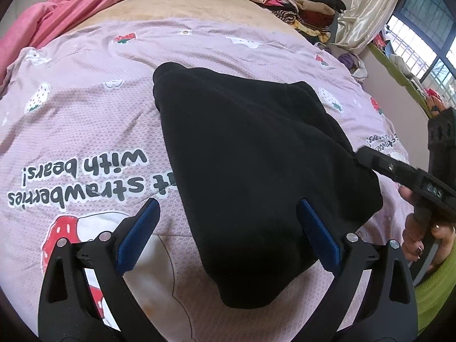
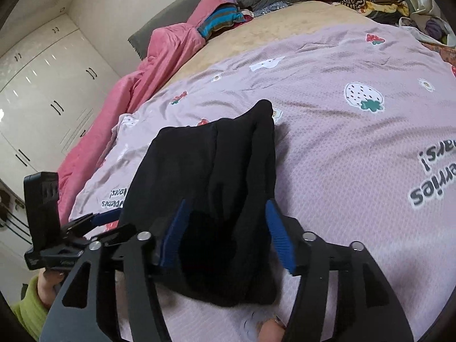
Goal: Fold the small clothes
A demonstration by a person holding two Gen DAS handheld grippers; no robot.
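A folded black garment (image 1: 250,156) lies on the lilac strawberry-print bedspread (image 1: 85,91). My left gripper (image 1: 228,203) stands wide open over its near end; the right pad hangs above the cloth and the left pad above bare bedspread. From the right, one finger (image 1: 370,158) of my right gripper reaches the garment's edge. In the right wrist view the right gripper (image 2: 228,203) is open, with the garment's (image 2: 211,171) near corner lying slack between its blue pads. The left gripper's fingers (image 2: 104,217) show at the garment's left side.
A pink blanket (image 2: 159,65) lies bunched along the far left of the bed. Piles of folded clothes (image 1: 287,0) sit at the far edge. White wardrobe doors (image 2: 42,91) stand to the left and a window (image 1: 421,42) to the right. A hand in a green sleeve (image 1: 436,270) holds each gripper.
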